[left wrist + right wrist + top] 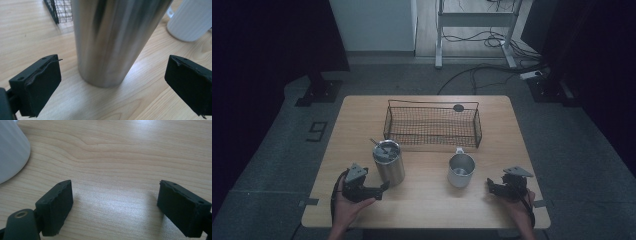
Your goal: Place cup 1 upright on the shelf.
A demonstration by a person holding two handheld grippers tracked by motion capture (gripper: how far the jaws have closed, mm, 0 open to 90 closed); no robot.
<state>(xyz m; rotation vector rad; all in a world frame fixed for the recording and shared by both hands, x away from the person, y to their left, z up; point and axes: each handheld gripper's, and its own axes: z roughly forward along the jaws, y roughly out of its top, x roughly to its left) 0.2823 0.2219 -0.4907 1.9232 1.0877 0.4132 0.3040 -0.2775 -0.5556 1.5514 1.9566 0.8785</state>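
While a person sits at the near edge of a pale wooden bench (362, 125), each hand rests on it holding a two-jaw tool. The left tool (382, 189) lies at the near left, just beside a tall stainless steel tumbler (388, 162). Its jaws are spread wide and released, grasping nothing. In the left gripper view the left tool (112, 82) points straight at the steel tumbler (112, 37), which stands upright on the wood between and just beyond the two black jaws, touching neither. Something thin, perhaps a straw or spoon, sticks out of the tumbler's top in the high view; I cannot tell which.

To the right of the tumbler, well apart from it, stands a white ribbed mug (460, 169) with its handle turned toward the far side. The right tool (490, 186) rests near the mug's right side, jaws pointing toward it. In the right gripper view the right tool (115, 200) is likewise released, jaws wide apart over bare wood, with the white mug (11, 150) at the upper left edge.

Beyond both vessels, a black wire mesh basket (432, 127) sits across the middle of the bench.
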